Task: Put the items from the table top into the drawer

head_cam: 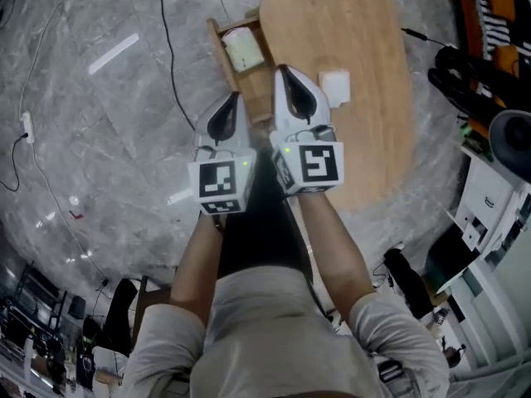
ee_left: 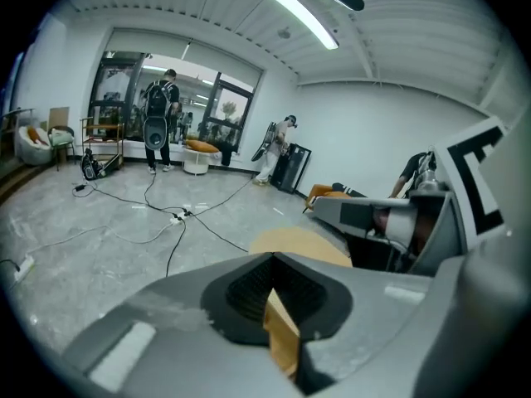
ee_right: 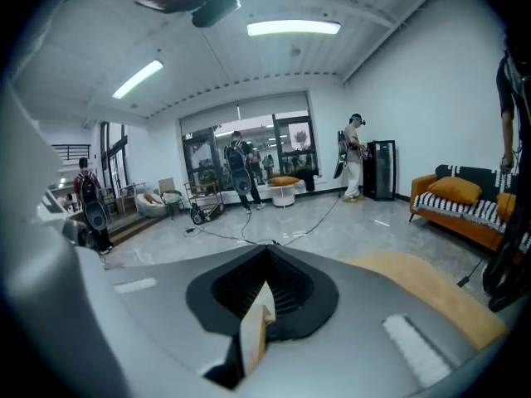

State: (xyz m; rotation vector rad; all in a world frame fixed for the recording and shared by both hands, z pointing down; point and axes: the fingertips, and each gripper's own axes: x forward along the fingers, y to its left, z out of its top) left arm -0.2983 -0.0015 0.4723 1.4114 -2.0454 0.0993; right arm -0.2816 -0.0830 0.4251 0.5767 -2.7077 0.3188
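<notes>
Grey marbled floor (head_cam: 91, 139) fills the left of the head view and is crossed by a black cable (head_cam: 168, 56).

Left gripper (head_cam: 234, 102): raised well above the floor and close in front of the person. Its jaws are pressed together with nothing between them, and its marker cube (head_cam: 221, 186) faces the camera.

Drawer (head_cam: 218, 41): wooden, pulled out from the left edge of the table, just beyond the left gripper's tip in the picture. It already holds one pale, rounded block (head_cam: 245, 48).

Right gripper (head_cam: 284, 73): close beside the left one, its jaws likewise together and empty. Its tip overlaps the corner where drawer meets table.

Remaining item: a small white squarish pack (head_cam: 335, 86) lying flat on the light wooden table top (head_cam: 357, 23). It sits near the table's left edge, just right of the drawer and apart from both grippers. No other loose item shows on the table.

Handling, as a judgement: the pack looks light and low. Whether it is stiff or yielding cannot be told at this size. A flat, pale thing on smooth wood is likely to slide when nudged. The jaws should therefore open first, come down over two opposite side edges, and close gently across its narrower width. A firm pinch risks denting it if it is soft. The carry to the drawer is short.
</notes>
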